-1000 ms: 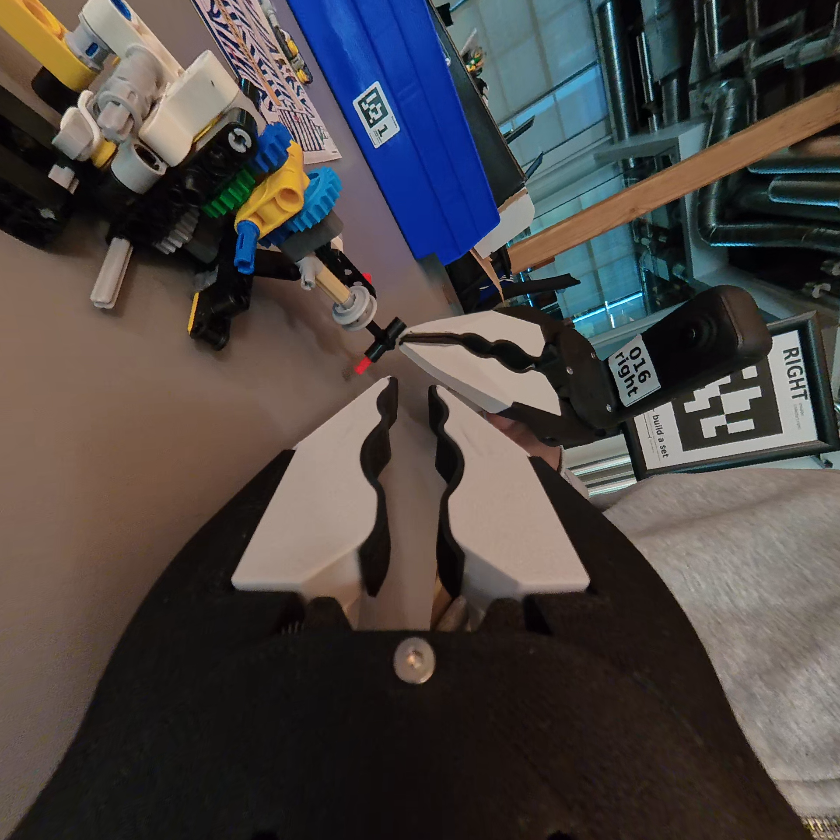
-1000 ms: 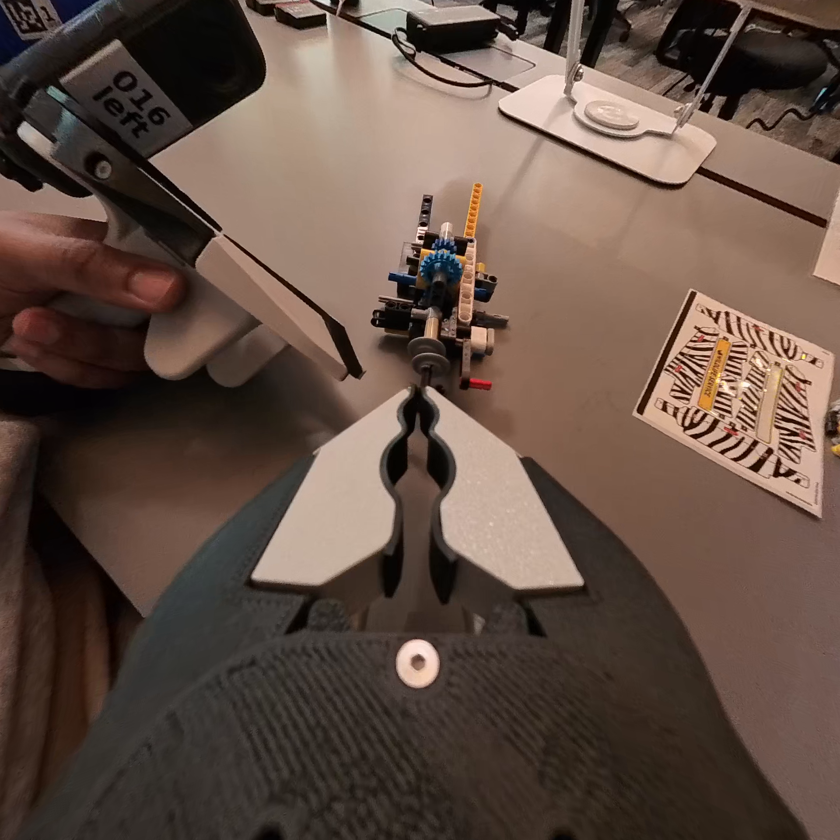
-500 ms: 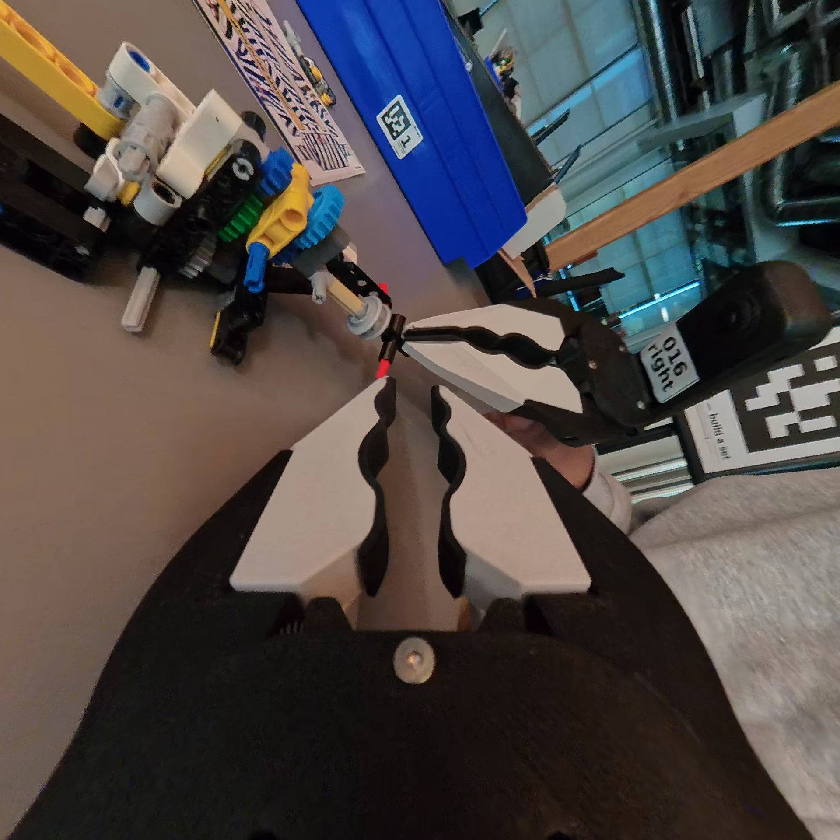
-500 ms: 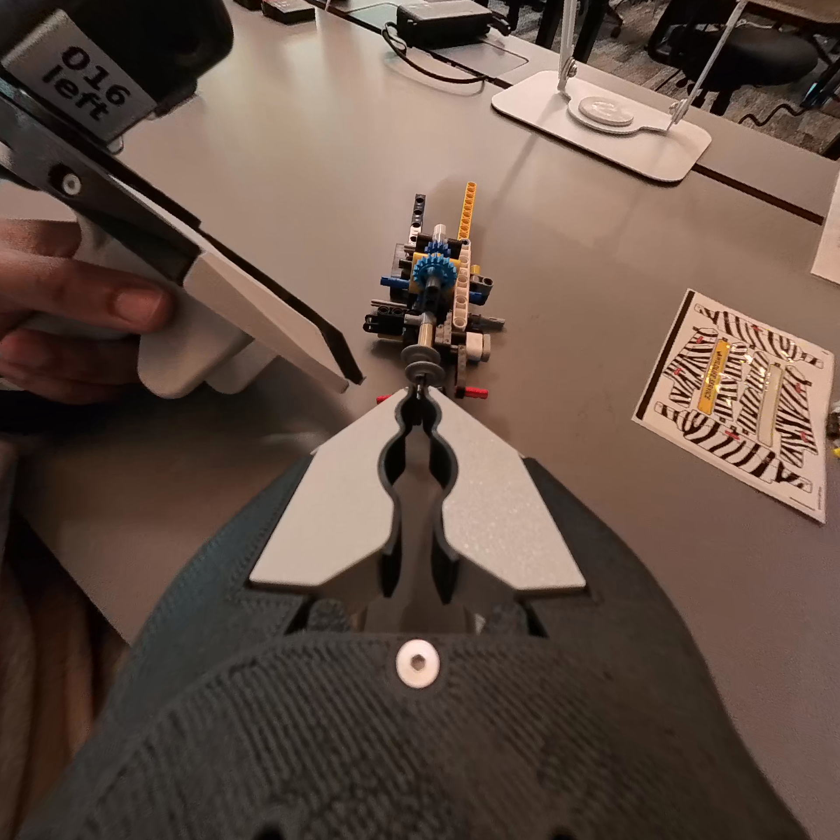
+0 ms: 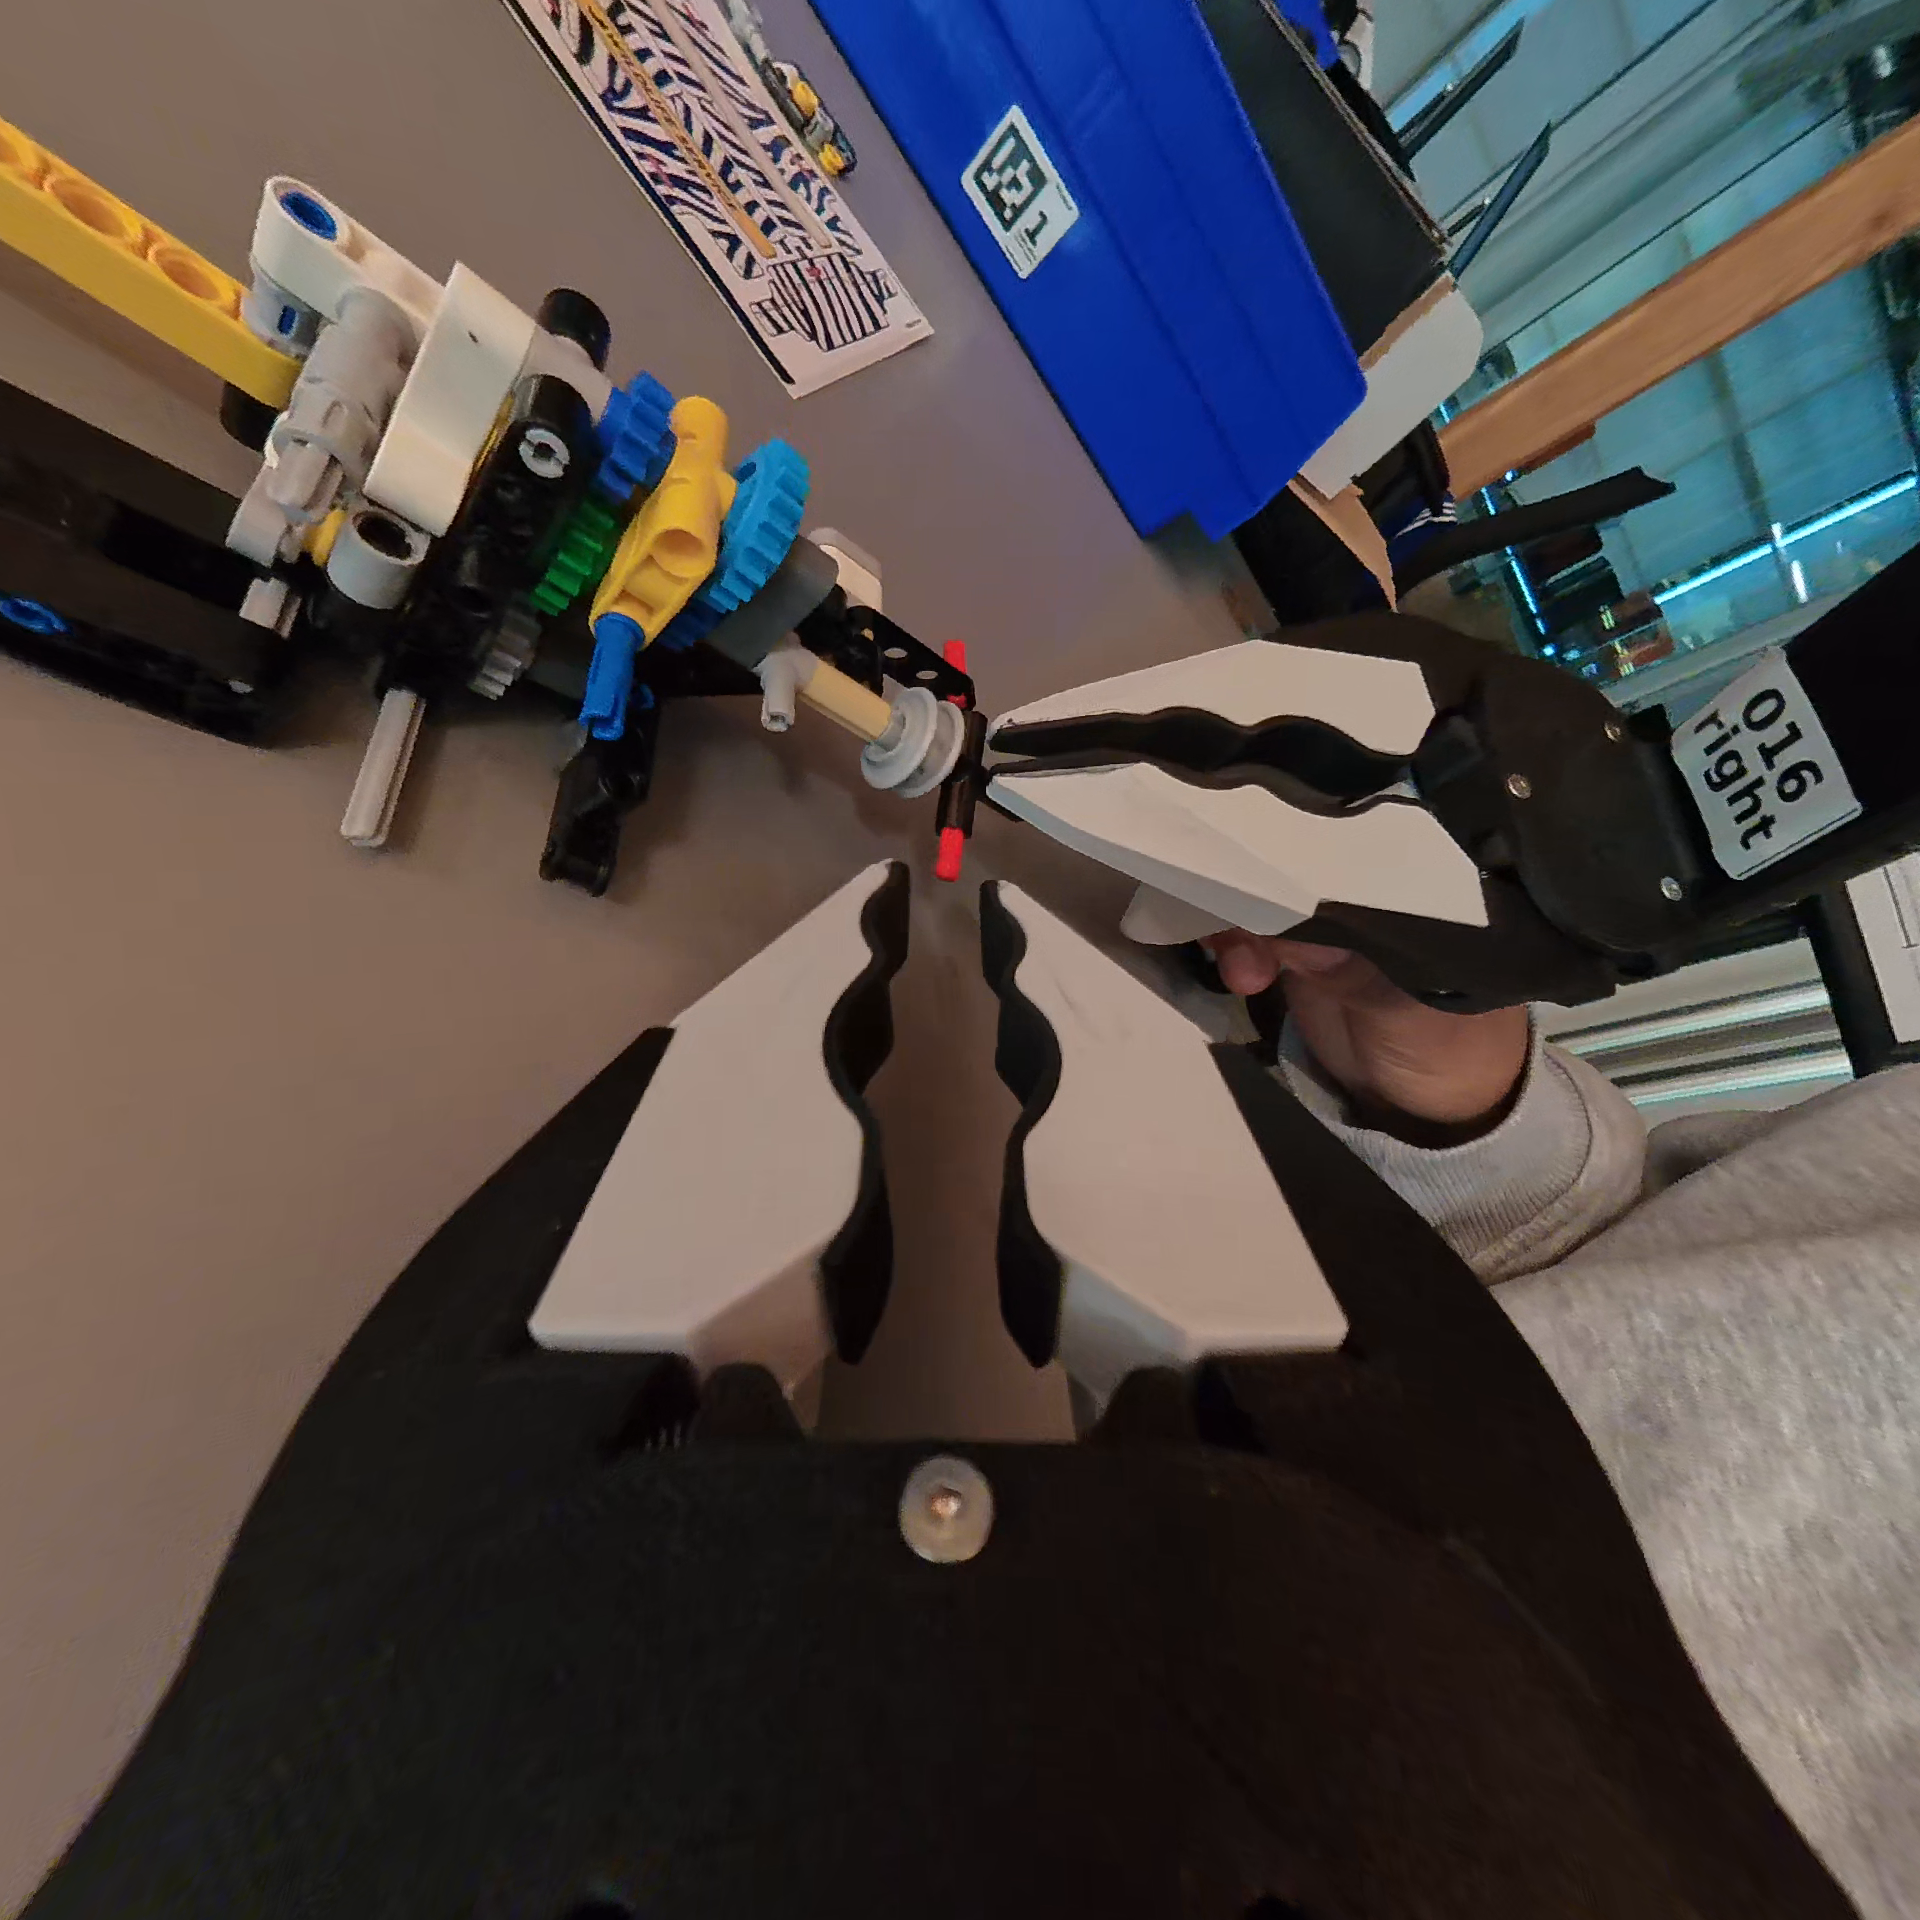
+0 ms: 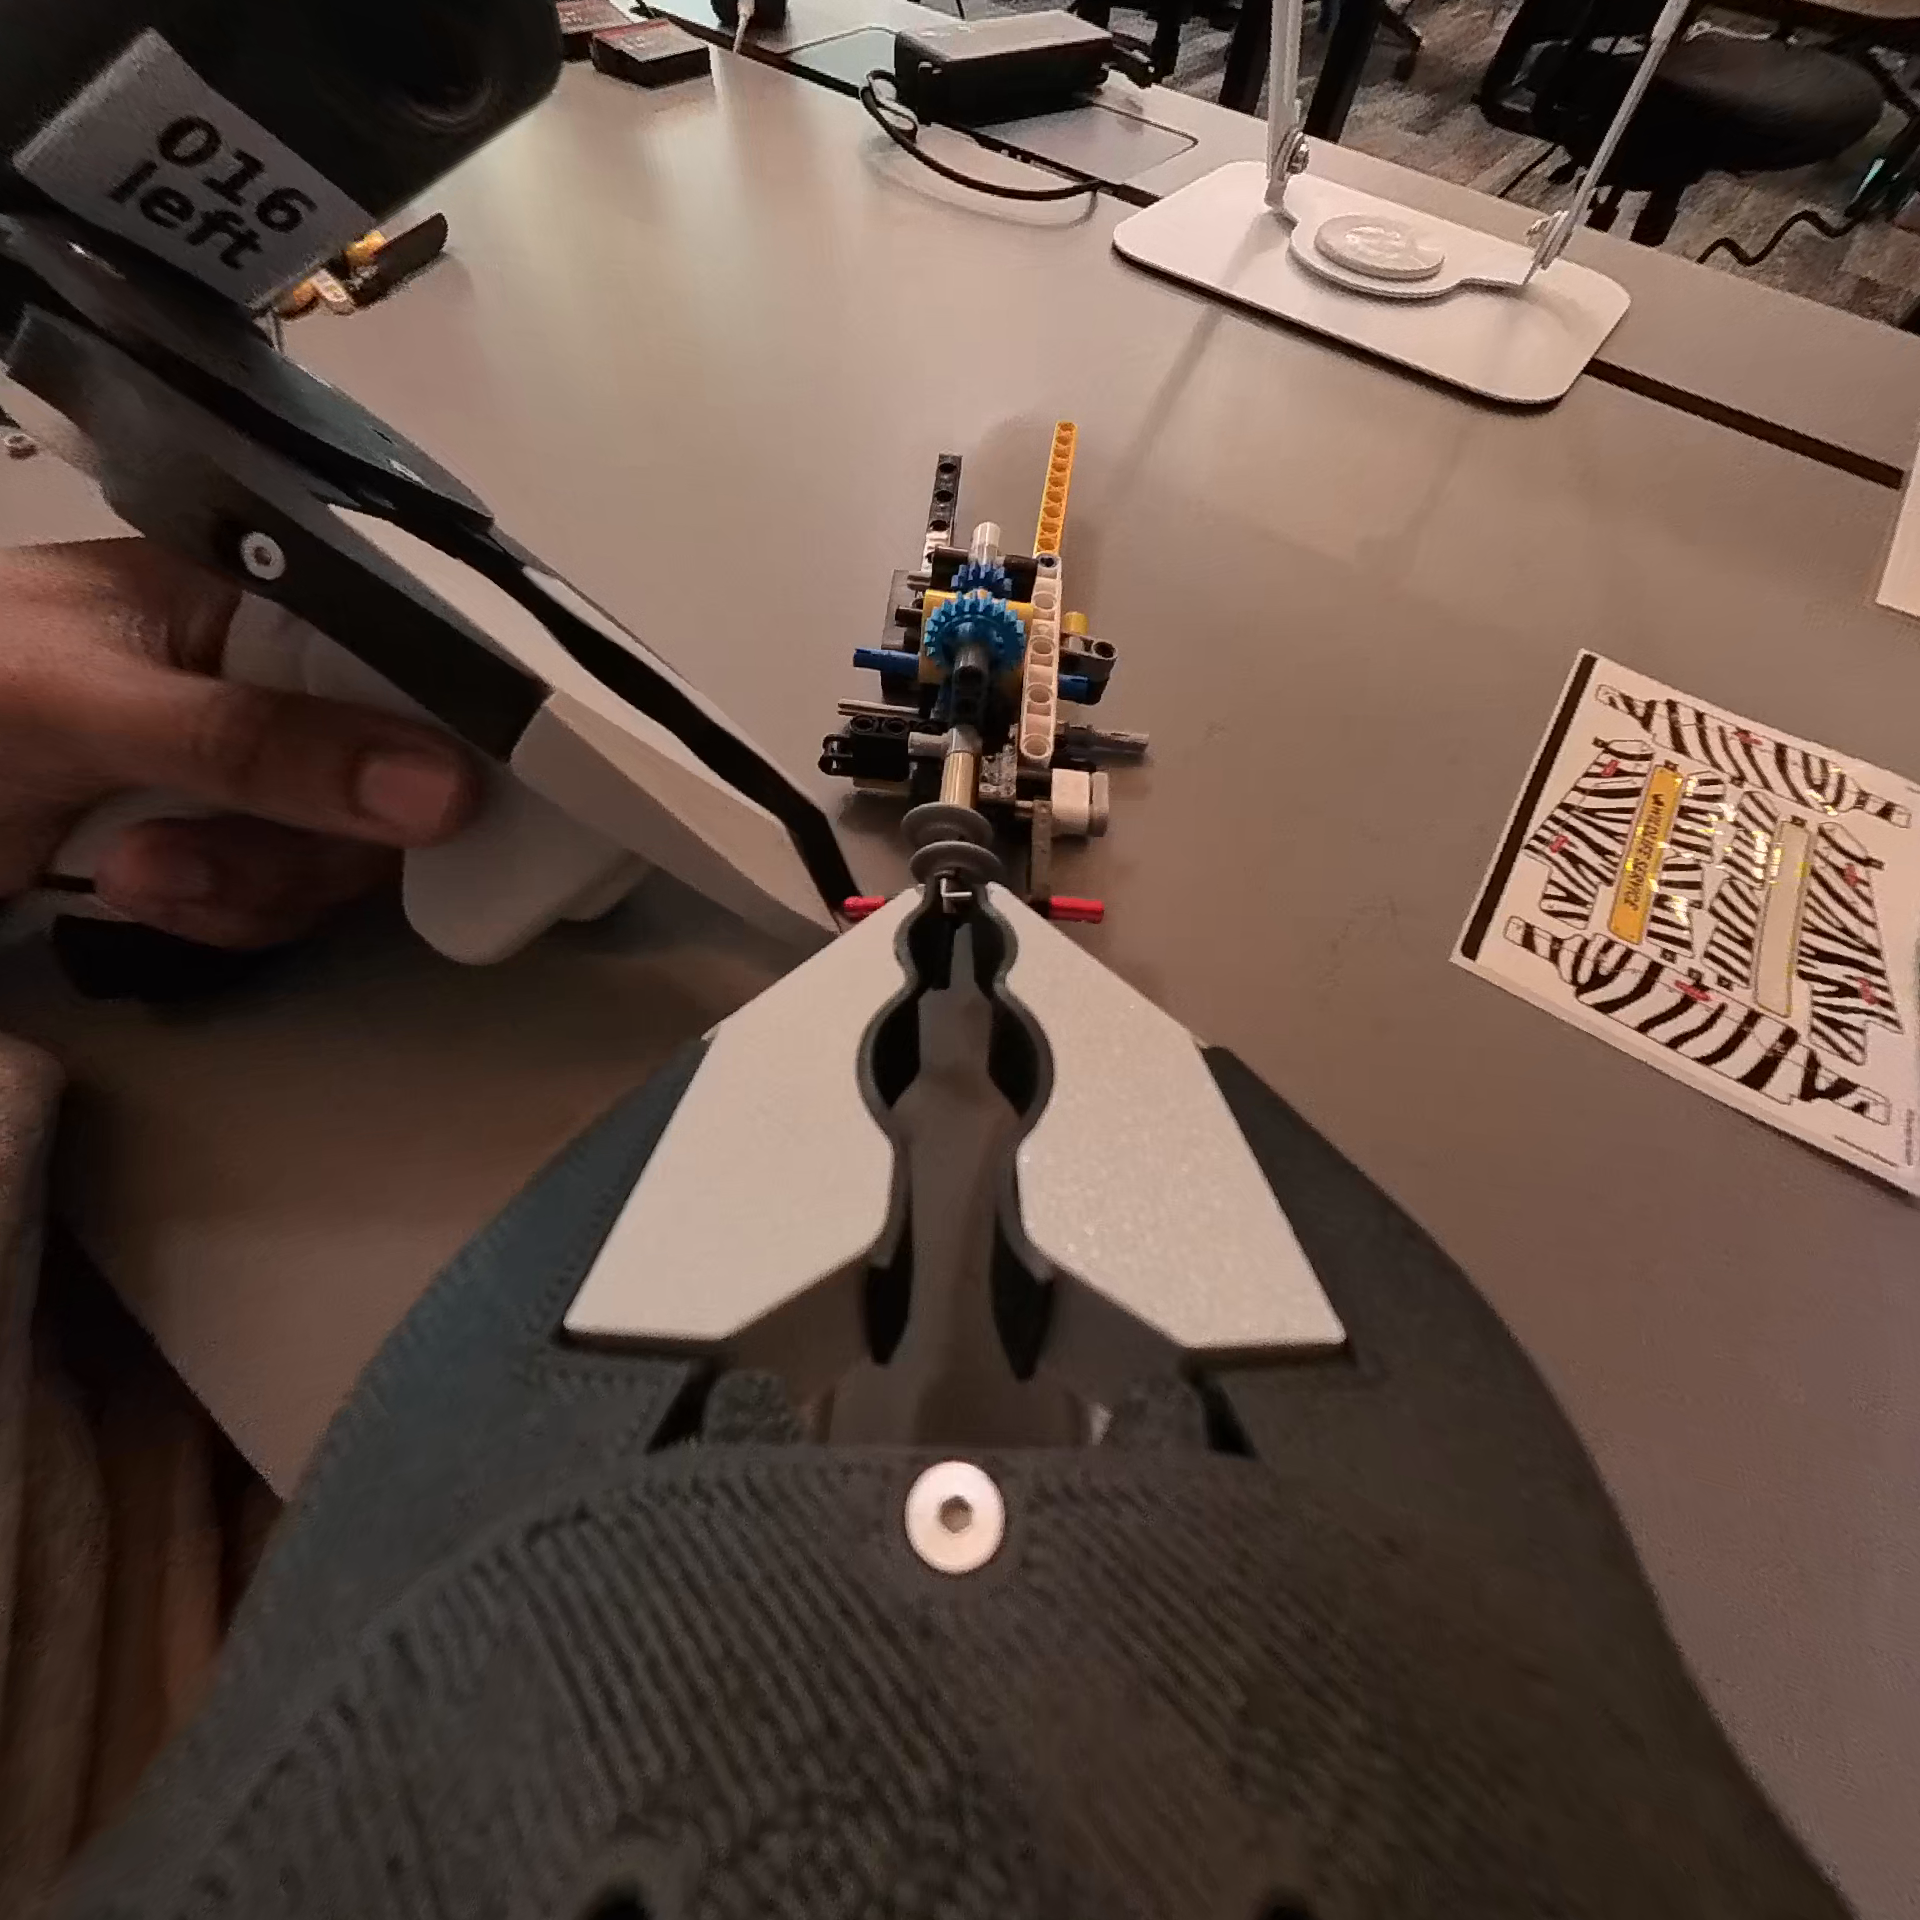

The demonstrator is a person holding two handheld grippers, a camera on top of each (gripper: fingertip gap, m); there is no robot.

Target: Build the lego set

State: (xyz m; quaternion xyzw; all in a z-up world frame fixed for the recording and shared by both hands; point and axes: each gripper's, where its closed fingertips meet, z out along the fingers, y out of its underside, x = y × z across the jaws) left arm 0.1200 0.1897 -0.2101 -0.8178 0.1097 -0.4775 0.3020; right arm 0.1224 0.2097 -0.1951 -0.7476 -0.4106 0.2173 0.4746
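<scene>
1. The black piece (image 6: 948, 940) pinched at my right gripper (image 6: 951, 914) tips is mostly hidden between the pads.
2. Lego model (image 5: 468, 520), ahead-left of my left gripper: far end cut off.
3. Sticker sheet (image 6: 1704, 904), right: corner cropped.

A blue bin (image 5: 1122, 239) stood at the table's (image 6: 675, 343) edge. A white lamp base (image 6: 1382, 281) and a black power adapter (image 6: 1003, 47) sat near its far edge.

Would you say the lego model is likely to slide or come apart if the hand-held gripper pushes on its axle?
The lego model looks light and rests loose on the smooth table, so it would probably slide. Its thin axle sticks out and might flex or pop loose.
</scene>
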